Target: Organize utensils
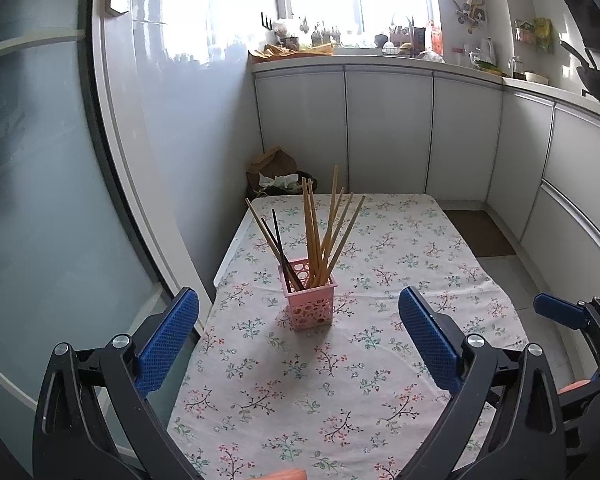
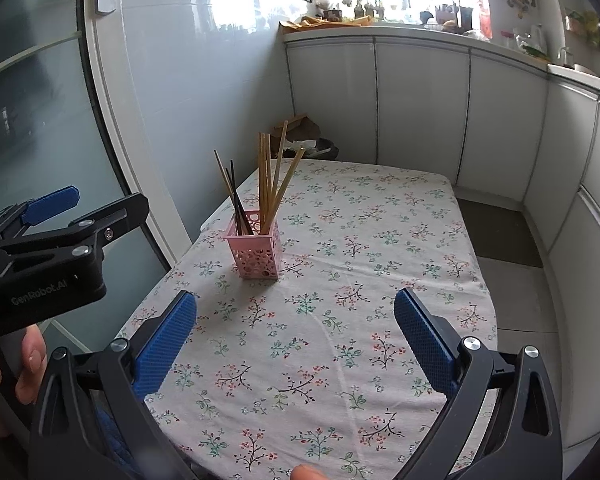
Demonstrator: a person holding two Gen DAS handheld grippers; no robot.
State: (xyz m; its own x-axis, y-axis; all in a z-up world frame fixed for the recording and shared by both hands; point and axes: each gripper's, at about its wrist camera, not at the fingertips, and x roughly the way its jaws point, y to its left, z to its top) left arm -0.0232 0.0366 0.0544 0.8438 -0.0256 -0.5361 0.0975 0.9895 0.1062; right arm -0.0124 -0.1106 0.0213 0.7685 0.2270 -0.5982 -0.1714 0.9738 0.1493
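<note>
Both left tongs (image 1: 299, 328) and right tongs (image 2: 295, 330) are hanging spread and empty; wooden chopsticks (image 1: 320, 232) are standing in the pink perforated plastic holder (image 1: 311, 306), so sorting seems finished.

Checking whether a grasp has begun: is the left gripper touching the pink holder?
Apart. Left wrist view shows bare tablecloth between left gripper and holder.

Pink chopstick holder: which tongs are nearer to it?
Left, slightly. The left tongs face the pink chopstick holder head-on, open, short of it. The right tongs sit open, farther back and to its right.
</note>
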